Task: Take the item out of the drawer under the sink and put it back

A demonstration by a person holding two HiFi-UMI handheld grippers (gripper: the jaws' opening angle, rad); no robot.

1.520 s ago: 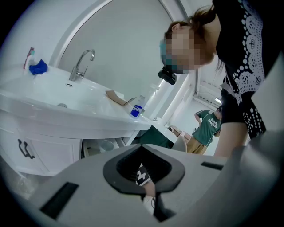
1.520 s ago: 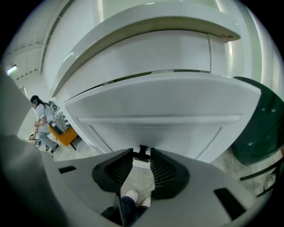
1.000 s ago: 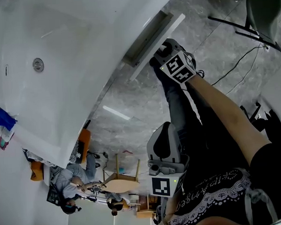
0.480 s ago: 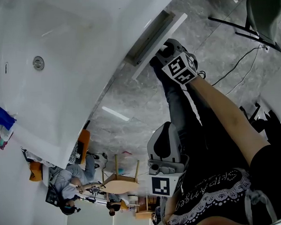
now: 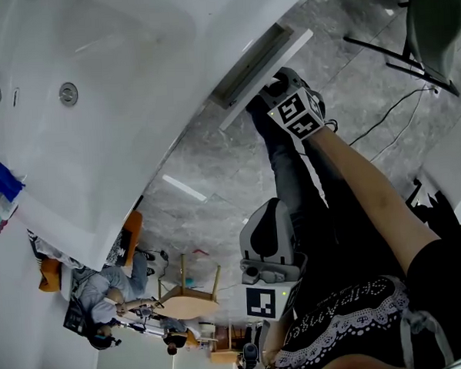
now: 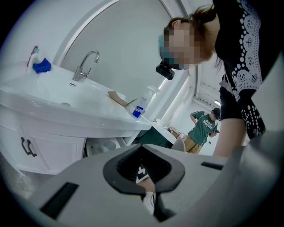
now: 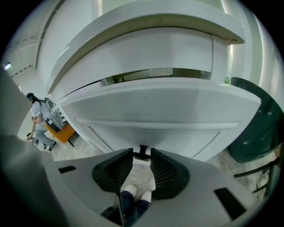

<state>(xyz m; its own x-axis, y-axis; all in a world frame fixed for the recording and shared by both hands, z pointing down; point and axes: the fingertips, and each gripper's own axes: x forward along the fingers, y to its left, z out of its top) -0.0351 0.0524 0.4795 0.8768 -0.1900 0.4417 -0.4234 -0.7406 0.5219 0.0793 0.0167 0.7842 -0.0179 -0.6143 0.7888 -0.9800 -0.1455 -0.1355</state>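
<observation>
The white drawer (image 5: 279,52) under the sink (image 5: 94,87) stands a little way out, with a dark slot behind its front. My right gripper (image 5: 265,87) is at that front. In the right gripper view the drawer front (image 7: 159,104) fills the picture and the small black handle (image 7: 142,151) sits between the tips of my right gripper (image 7: 142,155), which is shut on it. My left gripper (image 5: 272,208) hangs lower by the person's leg, away from the drawer. It is shut with nothing in it (image 6: 142,150). The drawer's contents are hidden.
The basin carries a faucet (image 6: 84,66), a blue cloth (image 6: 42,66) and a bottle (image 6: 141,106). A cabinet door with a black handle (image 6: 27,146) is left of the drawer. A dark green bin (image 7: 253,119) stands to the right. A person in green (image 6: 204,128) stands behind. Cables (image 5: 388,102) cross the floor.
The head view has shifted a little. My right gripper stays at the drawer front, its marker cube turned slightly. The left gripper has not moved.
</observation>
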